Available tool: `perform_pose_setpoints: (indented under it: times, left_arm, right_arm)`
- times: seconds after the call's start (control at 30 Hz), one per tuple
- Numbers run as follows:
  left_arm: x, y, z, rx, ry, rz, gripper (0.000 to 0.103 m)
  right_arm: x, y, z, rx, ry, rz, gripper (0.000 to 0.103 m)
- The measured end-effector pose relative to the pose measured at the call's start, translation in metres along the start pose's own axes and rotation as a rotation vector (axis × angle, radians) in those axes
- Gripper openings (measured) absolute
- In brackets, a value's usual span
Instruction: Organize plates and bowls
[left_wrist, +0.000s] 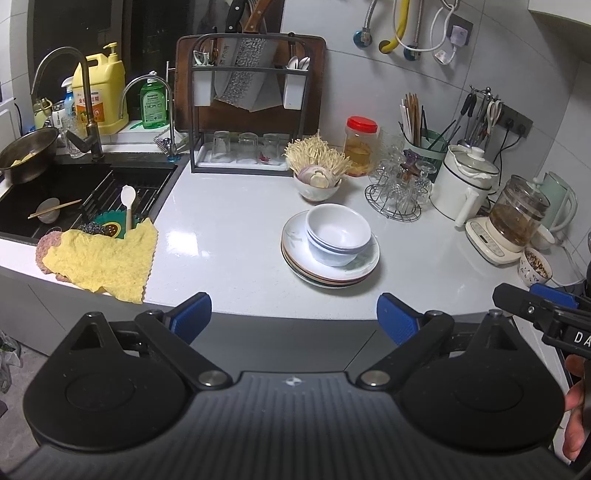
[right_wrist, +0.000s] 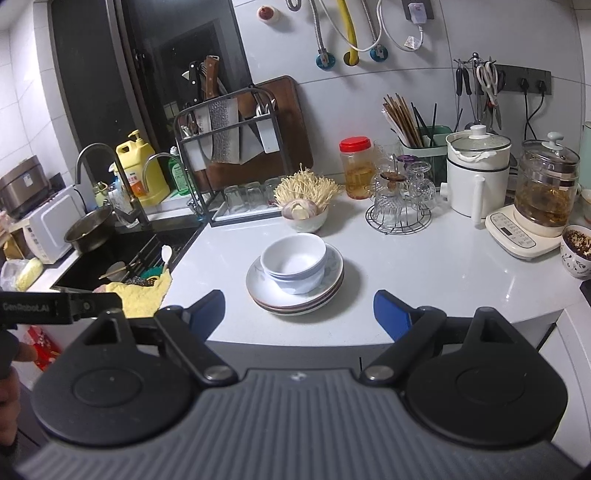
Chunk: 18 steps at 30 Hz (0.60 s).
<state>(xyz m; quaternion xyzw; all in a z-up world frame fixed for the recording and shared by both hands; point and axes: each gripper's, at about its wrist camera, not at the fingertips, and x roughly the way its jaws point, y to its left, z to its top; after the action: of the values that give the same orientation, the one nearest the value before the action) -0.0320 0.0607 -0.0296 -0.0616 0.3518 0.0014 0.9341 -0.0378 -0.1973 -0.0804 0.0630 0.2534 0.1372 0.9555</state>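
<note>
Bowls (left_wrist: 338, 234), nested, sit on the stacked plates (left_wrist: 328, 264) mid-table (left_wrist: 229, 236), right of the sink (left_wrist: 88, 199). My left gripper (left_wrist: 293, 314) and right gripper (right_wrist: 299, 312) hang short of the plates, jaws spread wide, empty.

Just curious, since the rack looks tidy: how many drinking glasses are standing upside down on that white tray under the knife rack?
3. The left glass, the middle glass and the right glass stand in a row on the white tray. None seem hidden behind them.
</note>
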Motion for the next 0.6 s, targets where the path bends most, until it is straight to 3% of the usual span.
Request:
perform_pose_setpoints:
  times: [0.6]
  left_arm:
    - [0.0055,0.0081,0.0036,0.009,0.001,0.001,0.098]
  right_arm:
    - [0.0037,0.0097,0.0016,0.006,-0.017,0.004,0.089]
